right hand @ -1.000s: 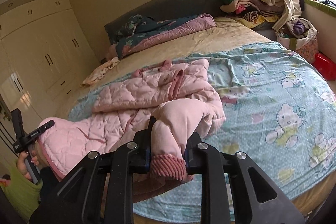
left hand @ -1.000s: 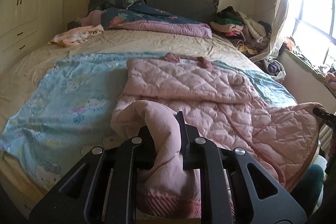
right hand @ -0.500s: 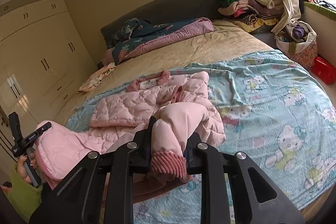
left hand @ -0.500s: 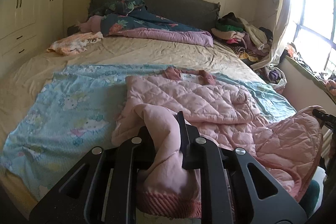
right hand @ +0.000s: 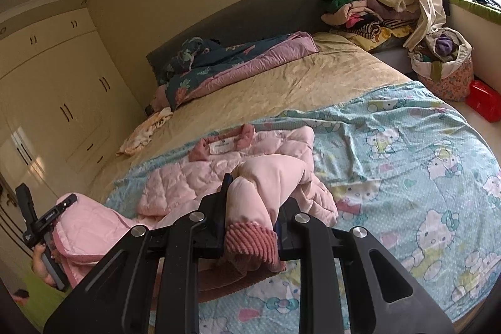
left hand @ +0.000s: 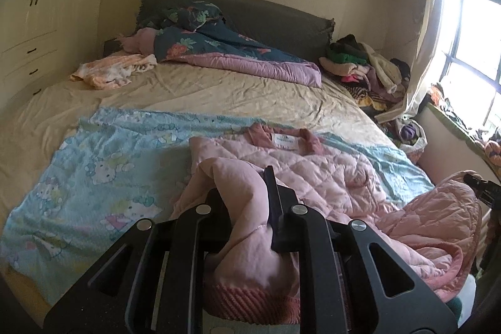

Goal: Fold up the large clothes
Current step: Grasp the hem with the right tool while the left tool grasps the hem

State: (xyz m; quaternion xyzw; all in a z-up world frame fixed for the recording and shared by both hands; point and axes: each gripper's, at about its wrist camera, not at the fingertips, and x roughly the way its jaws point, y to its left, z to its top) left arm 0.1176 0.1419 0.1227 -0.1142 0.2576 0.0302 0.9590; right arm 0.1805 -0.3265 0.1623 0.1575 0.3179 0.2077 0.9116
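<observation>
Pink quilted jacket (left hand: pixel 313 165) lies ahead of both tongs, left (left hand: pixel 250 208) and right (right hand: pixel 250 208) each clamped on a sleeve.

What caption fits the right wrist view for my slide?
Right gripper clamped on the pink quilted jacket's ribbed cuff, above the blue cartoon-print sheet.
</observation>
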